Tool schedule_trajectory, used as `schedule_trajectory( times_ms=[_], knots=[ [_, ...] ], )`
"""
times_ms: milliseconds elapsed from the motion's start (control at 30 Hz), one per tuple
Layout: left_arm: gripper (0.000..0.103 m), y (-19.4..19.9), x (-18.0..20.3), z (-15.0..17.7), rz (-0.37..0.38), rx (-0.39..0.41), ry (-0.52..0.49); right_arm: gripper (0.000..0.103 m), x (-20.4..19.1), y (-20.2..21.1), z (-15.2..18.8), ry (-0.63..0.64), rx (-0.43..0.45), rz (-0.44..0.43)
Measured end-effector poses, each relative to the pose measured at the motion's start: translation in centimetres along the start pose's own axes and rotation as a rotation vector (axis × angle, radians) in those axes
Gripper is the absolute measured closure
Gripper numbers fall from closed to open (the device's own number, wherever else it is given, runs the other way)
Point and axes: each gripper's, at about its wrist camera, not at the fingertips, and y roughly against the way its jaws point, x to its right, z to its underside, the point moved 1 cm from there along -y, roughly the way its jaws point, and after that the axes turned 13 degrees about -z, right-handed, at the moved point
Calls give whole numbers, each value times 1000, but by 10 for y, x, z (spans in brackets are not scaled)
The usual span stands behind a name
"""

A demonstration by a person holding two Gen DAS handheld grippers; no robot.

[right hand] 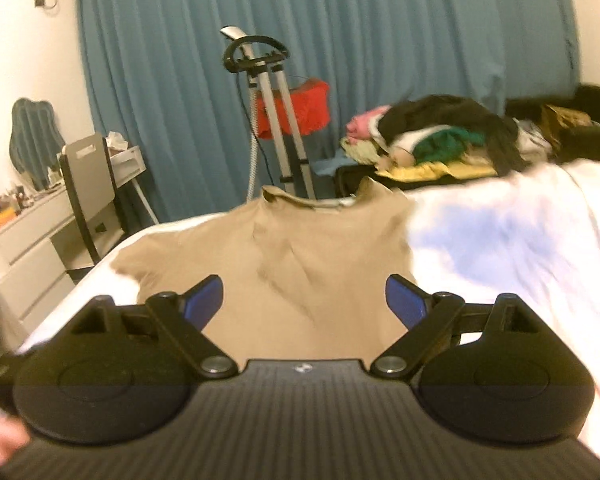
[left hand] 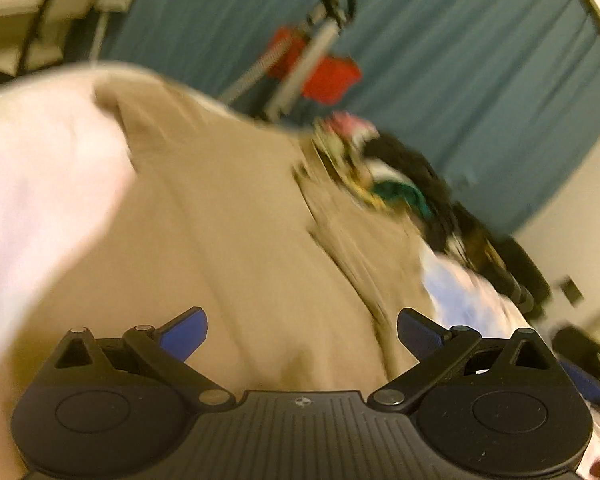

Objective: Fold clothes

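On the bed (right hand: 500, 232) ahead of me the tan shirt (right hand: 300, 248) lies mostly flat, collar far, one side seemingly turned in, so I judge folding barely begun. Both the left hand-held gripper (left hand: 302, 334) and right hand-held gripper (right hand: 304, 300) are spread, holding nothing. No basket shows; unsorted clothes (right hand: 432, 136) sit piled beyond.

Right tool (right hand: 304, 300) is hovering with jaws wide, nothing between them, over tan shirt (right hand: 300, 248) lying flat on white bed (right hand: 520, 232), clothes pile (right hand: 432, 136) sitting beyond.
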Motion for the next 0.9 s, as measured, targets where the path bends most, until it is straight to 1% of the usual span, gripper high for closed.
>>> schedule_trajectory(
  times_ms=[67,133,167,267,333,400,467,533,600,667,700,733,767,800,833,900],
  knots=[
    [3,1,4,12,51,-99,13,13,6,31,14,-44,17,44],
    [4,6,10,24,110,-165,7,13,17,59,25,-94,38,88],
    [5,9,13,29,130,-183,-1,13,24,71,29,-132,49,98],
    [8,20,23,46,168,-219,-53,13,42,98,40,-248,64,82],
    [10,24,32,58,212,-265,-61,14,49,111,41,-269,80,78],
    [17,25,42,72,265,-327,-63,13,51,118,39,-262,107,77],
    [30,26,54,90,325,-405,-63,13,56,123,35,-267,139,75],
    [33,27,67,113,377,-486,-84,13,62,131,35,-289,161,68],
    [33,24,80,134,380,-548,-139,13,70,136,35,-318,177,57],
    [36,21,91,153,339,-570,-208,13,76,140,35,-347,185,44],
    [39,19,95,161,317,-574,-240,13,79,142,35,-359,188,39],
    [59,16,97,167,297,-568,-259,13,81,143,36,-369,191,37],
    [86,12,97,171,286,-568,-265,13,82,144,37,-378,198,36],
    [94,6,95,172,278,-586,-255,13,83,145,37,-386,205,37],
    [98,5,91,171,281,-597,-226,13,83,146,38,-392,215,39],
    [99,3,82,169,288,-616,-167,13,84,149,38,-399,234,45]
  ],
)
